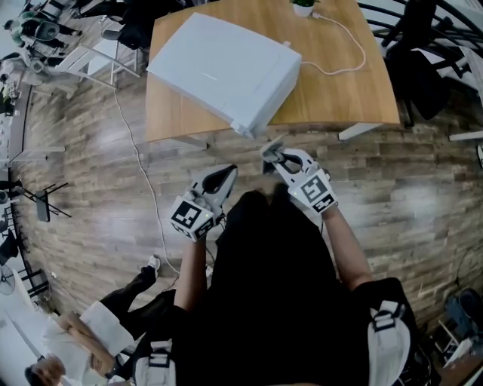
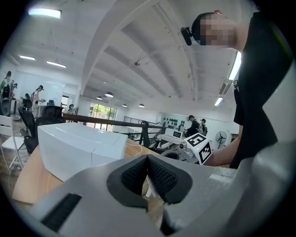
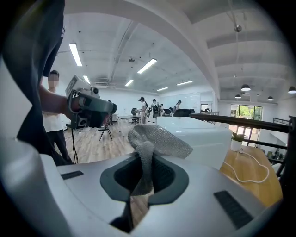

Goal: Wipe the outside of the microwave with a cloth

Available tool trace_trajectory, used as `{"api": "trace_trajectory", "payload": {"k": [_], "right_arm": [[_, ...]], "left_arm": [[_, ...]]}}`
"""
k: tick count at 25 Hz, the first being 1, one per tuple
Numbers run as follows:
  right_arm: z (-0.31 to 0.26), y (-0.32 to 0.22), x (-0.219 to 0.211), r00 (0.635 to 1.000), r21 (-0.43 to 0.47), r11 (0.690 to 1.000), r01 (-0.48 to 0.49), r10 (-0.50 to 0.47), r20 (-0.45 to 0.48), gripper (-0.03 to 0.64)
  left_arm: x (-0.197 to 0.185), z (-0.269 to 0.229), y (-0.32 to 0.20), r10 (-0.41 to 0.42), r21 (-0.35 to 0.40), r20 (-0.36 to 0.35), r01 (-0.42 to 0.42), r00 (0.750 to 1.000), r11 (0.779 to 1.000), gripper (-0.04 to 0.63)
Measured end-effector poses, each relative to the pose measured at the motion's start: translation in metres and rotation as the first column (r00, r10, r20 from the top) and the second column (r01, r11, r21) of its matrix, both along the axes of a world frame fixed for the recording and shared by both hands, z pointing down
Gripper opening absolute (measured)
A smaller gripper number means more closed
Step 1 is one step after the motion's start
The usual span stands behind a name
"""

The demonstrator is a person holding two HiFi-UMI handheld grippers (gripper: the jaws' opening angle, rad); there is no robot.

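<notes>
White microwave, grey woven cloth, light wood table

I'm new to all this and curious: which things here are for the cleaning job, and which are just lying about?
For the job: white microwave on the table; grey cloth, pinched in the right gripper.
Just lying about: white cable and potted plant on the table; left gripper, shut and empty.

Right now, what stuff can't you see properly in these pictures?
Microwave door: head view looks down on the top, so I cannot tell which side it is.
Cloth: in the head view, mostly hidden behind the right gripper.
Plant pot: cut off by the head view's top edge.
</notes>
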State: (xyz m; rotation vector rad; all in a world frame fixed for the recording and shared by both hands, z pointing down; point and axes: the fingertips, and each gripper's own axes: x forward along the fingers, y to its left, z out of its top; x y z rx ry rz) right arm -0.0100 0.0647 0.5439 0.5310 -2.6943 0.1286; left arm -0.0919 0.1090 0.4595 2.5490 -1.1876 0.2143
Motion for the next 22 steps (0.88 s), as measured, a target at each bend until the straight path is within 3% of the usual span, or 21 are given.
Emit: {"api": "trace_trajectory", "payload": {"k": [4,8,15,22], "right_arm": [[0.005,-0.01,-0.011,1.0,0.009,1.0,0.011,-0.011,-0.017,0.028],[0.006,-0.017,-0.028,1.0,-0.015,1.0,-0.004,0.003,-0.023,0.028],[0.009,-0.037,-0.049,0.998,0.024,1.0,0.0,0.001,-0.057,0.028],[0.02,-0.057,-0.059,0.995,0.026,0.999,-0.037,0.039,-0.088,0.028]], "left_arm": [[-0.009,0.007,-0.005,-0.008,-0.02,-0.016,0.008,1.0,1.0,0.002],[-0.02,-0.002,-0.029,0.016,0.024,-0.028,-0.016,0.999,1.0,0.002],[-0.027,-0.01,-0.06,0.09,0.073,-0.028,-0.088,0.996,0.993,0.002],[-0.052,0.0,-0.087,0.108,0.063,-0.064,-0.104,0.992,0.993,0.002]]}}
